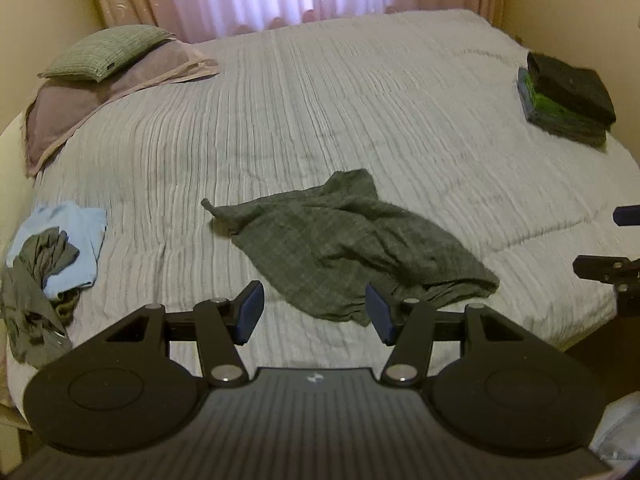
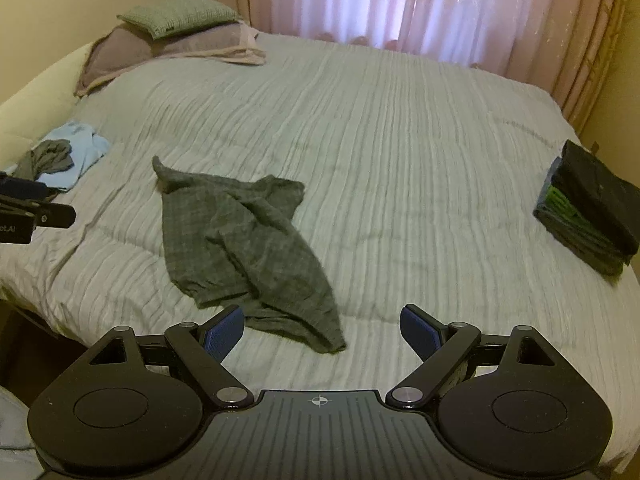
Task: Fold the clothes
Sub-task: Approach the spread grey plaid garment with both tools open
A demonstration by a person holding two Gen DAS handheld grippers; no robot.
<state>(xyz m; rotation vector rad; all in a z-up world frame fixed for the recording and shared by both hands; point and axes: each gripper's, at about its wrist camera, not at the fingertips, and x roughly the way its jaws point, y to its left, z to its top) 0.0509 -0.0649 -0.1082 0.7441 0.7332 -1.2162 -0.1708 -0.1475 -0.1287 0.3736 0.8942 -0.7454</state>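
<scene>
A crumpled grey checked garment [image 1: 348, 240] lies on the bed near its front edge; it also shows in the right wrist view [image 2: 244, 248]. My left gripper [image 1: 316, 312] is open and empty, held just above the garment's near hem. My right gripper [image 2: 322, 330] is open and empty, with the garment's near corner between its fingers and to the left. A heap of unfolded clothes, light blue and grey [image 1: 48, 256], sits at the bed's left edge [image 2: 64, 156]. A stack of folded dark clothes [image 1: 568, 96] lies at the right [image 2: 592, 208].
The bed has a ribbed grey cover [image 1: 320, 100]. A green pillow [image 1: 108, 50] on a mauve pillow [image 1: 80, 108] lies at the far left corner. Pink curtains [image 2: 420, 8] hang behind. Walls close in on both sides. The bed's front edge drops off below my grippers.
</scene>
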